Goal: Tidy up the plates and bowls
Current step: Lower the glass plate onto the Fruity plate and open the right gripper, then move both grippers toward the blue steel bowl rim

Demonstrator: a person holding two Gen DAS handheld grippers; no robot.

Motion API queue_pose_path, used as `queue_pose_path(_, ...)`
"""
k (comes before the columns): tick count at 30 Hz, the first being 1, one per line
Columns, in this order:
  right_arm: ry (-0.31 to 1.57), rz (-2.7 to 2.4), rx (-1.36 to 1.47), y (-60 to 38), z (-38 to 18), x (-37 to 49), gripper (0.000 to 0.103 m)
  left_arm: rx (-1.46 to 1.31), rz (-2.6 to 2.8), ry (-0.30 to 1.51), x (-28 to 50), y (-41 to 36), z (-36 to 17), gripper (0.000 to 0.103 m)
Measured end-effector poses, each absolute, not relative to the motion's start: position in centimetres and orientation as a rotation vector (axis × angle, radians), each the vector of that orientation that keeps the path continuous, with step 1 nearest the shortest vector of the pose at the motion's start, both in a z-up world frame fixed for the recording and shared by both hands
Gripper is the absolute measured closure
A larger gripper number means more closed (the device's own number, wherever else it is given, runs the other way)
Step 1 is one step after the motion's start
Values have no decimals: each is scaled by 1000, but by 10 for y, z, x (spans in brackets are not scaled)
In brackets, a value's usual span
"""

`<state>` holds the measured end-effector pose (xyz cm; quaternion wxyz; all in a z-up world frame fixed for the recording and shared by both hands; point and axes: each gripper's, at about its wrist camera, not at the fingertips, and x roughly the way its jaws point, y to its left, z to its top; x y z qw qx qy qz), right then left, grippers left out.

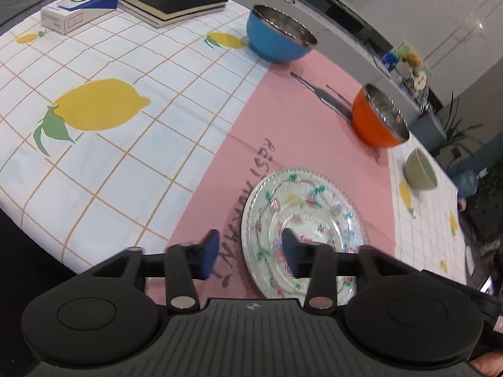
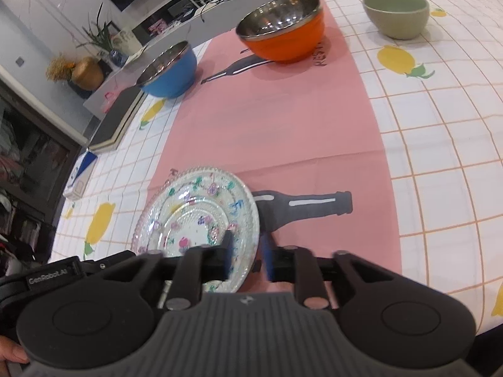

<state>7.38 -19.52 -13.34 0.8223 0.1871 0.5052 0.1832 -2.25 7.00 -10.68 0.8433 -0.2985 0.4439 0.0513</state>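
On the worktop (image 1: 103, 169), going left to right in the left wrist view: a blue bowl (image 1: 276, 36), an orange bowl (image 1: 378, 119) and a pale green bowl (image 1: 420, 169), all steel-lined or plain inside with nothing in them. The glass plate (image 1: 301, 229) with painted flowers lies on the pink mat (image 1: 283, 119), nearest the viewer.

The left hand-held gripper (image 1: 248, 253) is wide open, one finger over the plate, the other beside its left rim. The right hand-held gripper (image 2: 246, 256) is open more narrowly, astride the plate's (image 2: 195, 216) right rim; whether it touches is unclear.

Bare cloth lies between plate and bowls.
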Motion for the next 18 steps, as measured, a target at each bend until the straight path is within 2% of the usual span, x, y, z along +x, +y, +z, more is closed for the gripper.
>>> queue_pose_path(8,1172,398,532,-202,-156,78,70,-747,91,989,-18,74,-129,47)
queue_pose_path(9,1175,405,550,-202,-158,78,70,-761,82,985,-18,75,-130,49)
queue_pose_path(10,1177,411,564,-202,-159,78,70,-768,79,985,-17,75,-131,57)
queue_pose_path(12,1188,427,592,-201,-162,79,77,-770,74,994,-16,74,-133,71)
queue_pose_path(13,1194,430,606,-201,-163,79,80,-779,64,991,-16,74,-133,73)
queue_pose_path(18,1197,431,614,-199,-163,80,80,-783,64,989,-14,75,-133,73)
